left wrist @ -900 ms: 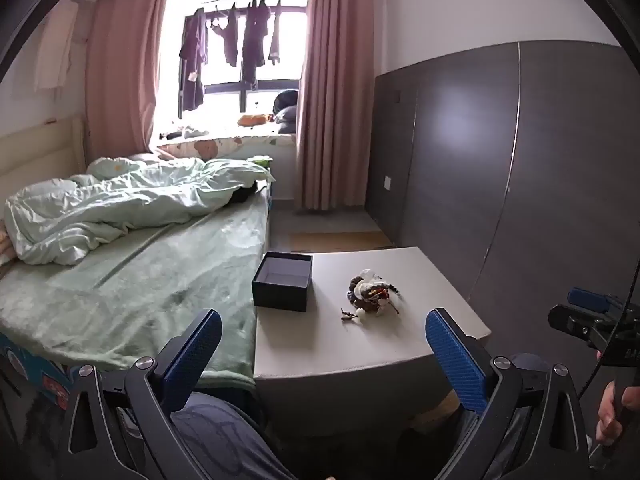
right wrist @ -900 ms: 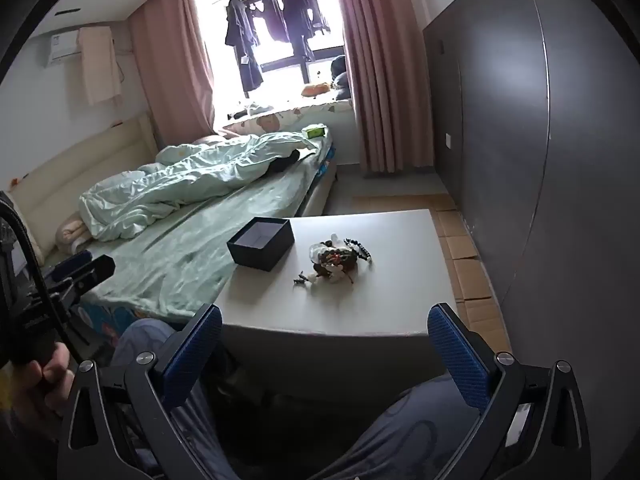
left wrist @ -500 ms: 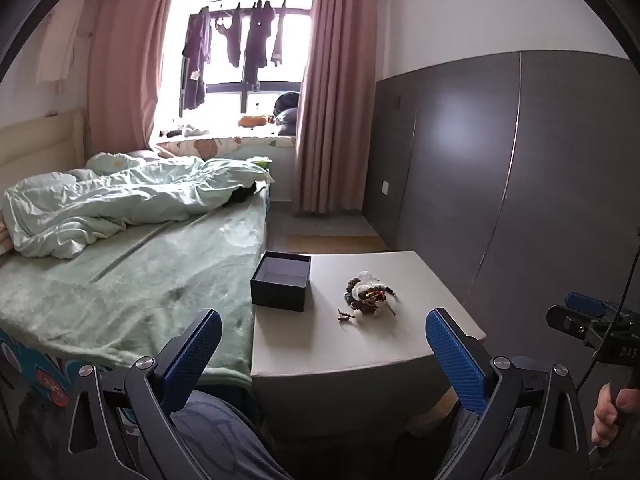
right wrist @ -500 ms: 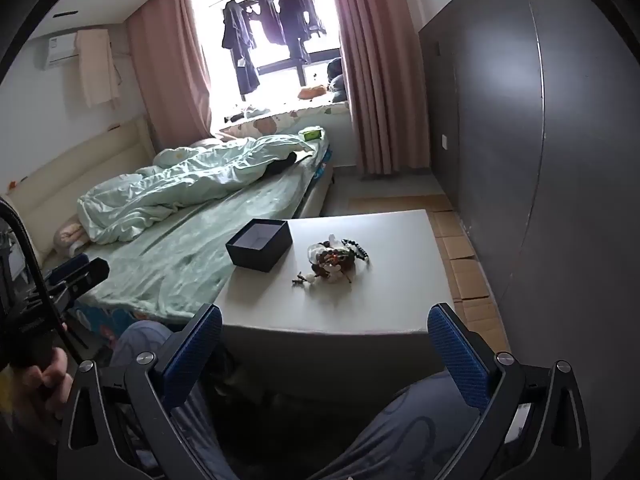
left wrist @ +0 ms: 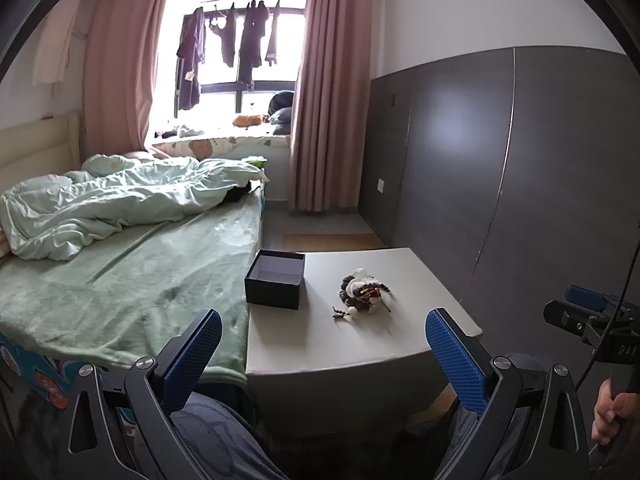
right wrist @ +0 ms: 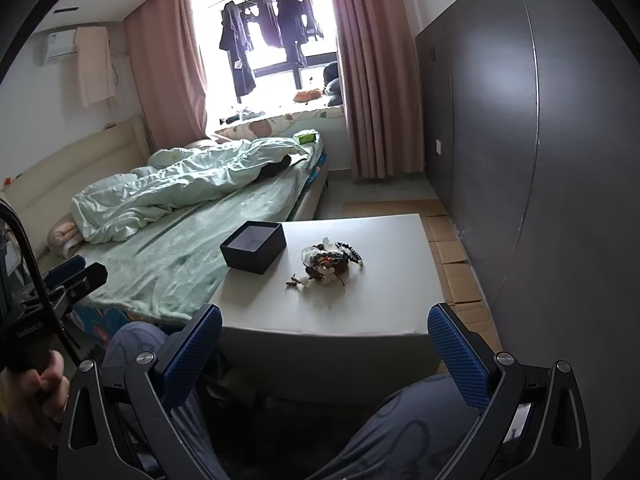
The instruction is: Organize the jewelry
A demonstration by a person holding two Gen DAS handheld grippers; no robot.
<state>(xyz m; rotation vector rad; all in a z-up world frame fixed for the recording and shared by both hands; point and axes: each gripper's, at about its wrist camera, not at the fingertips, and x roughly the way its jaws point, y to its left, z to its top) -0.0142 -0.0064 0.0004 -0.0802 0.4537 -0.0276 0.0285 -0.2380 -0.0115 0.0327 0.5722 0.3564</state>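
Jewelry pile (left wrist: 363, 290) on white table (left wrist: 420, 344), beside open dark box (left wrist: 276, 279).

Jewelry pile (left wrist: 363, 289): lying tangled, beads and white pieces, just right of box.
Box (left wrist: 276, 279): sitting open, dark, upright.

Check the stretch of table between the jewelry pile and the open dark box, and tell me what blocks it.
Nothing visible: only bare table separates the jewelry pile from the dark box, which is open.
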